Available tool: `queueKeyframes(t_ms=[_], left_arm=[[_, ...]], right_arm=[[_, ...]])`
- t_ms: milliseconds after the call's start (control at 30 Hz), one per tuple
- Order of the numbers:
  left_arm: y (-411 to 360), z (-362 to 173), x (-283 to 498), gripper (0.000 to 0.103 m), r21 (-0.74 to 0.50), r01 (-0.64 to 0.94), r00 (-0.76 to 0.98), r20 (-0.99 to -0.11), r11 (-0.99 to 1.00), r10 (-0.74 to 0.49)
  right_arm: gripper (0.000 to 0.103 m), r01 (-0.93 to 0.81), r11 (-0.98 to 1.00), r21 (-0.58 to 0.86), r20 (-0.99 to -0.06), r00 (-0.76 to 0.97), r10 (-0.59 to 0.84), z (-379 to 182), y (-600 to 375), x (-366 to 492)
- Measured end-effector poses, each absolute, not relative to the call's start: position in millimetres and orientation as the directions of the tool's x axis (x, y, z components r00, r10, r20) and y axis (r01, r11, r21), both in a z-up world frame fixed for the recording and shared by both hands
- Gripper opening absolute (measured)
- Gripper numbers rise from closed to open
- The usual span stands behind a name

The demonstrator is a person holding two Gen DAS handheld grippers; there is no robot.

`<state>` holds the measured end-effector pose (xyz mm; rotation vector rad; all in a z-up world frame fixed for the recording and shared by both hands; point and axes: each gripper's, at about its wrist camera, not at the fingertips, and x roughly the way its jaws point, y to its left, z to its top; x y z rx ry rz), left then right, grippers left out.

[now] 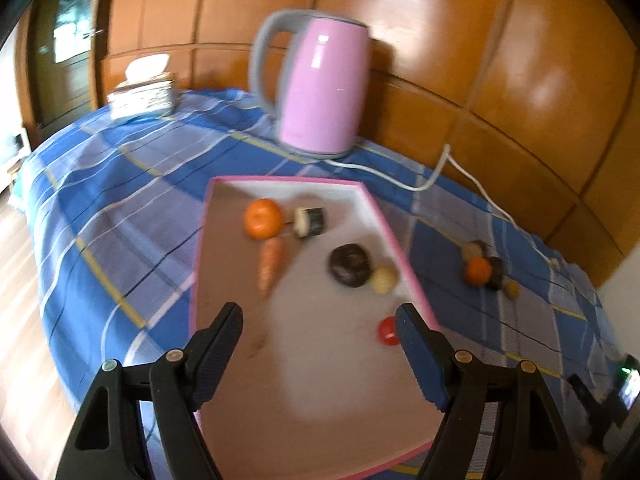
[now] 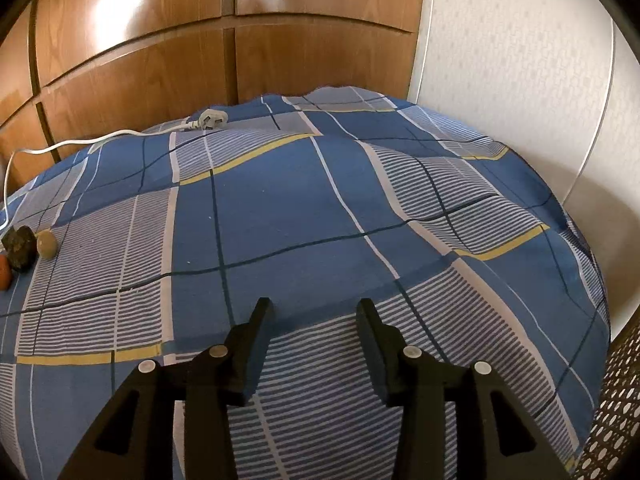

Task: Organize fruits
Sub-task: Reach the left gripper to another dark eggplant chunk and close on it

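In the pink-rimmed tray (image 1: pixel 390 236) I have an orange (image 1: pixel 263 218), a carrot (image 1: pixel 271 266), a dark round fruit (image 1: pixel 350 265), a pale ball (image 1: pixel 383 279), a small red piece (image 1: pixel 386 331) and a cut black-and-cream piece (image 1: pixel 309 221). A second cluster waits outside it on the checked blue cloth (image 1: pixel 120 200) of the worktop: another orange (image 1: pixel 478 270) with dark and pale pieces touching it, well to the tray's right.

My left gripper (image 1: pixel 320 354) hangs over the near end of the tray, spread wide with nothing between its fingers. My right gripper (image 2: pixel 316 344) is part open and empty over bare cloth; the loose cluster sits at the far left edge of its view, where I see a dark lump (image 2: pixel 20 246) and a pale oval (image 2: pixel 47 245).

I judge the next pick belongs to the right gripper. I would swing it left, take the outermost piece first so the others don't roll, and close gently on round fruit. I would keep clear of the white cord (image 1: pixel 440 172) running from the pink kettle (image 1: pixel 320 88).
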<state>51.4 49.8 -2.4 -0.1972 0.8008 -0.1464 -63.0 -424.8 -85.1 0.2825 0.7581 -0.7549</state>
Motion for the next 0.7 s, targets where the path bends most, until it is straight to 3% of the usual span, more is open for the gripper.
queueKeyframes(t_ms=[600, 700], left_arm=[[-63, 22, 128, 0.077, -0.231, 0.355, 0.542, -0.739, 0.906, -0.401], [-78, 19, 141, 0.069, -0.257, 0.388, 0.506, -0.743, 0.885, -0.437]], right_arm=[[0.046, 0.706, 0.707, -0.040, -0.705, 0.482, -0.520, -86, -425, -59], [0.047, 0.706, 0.707, -0.043, -0.704, 0.481, -0.523, -87, -424, -59]])
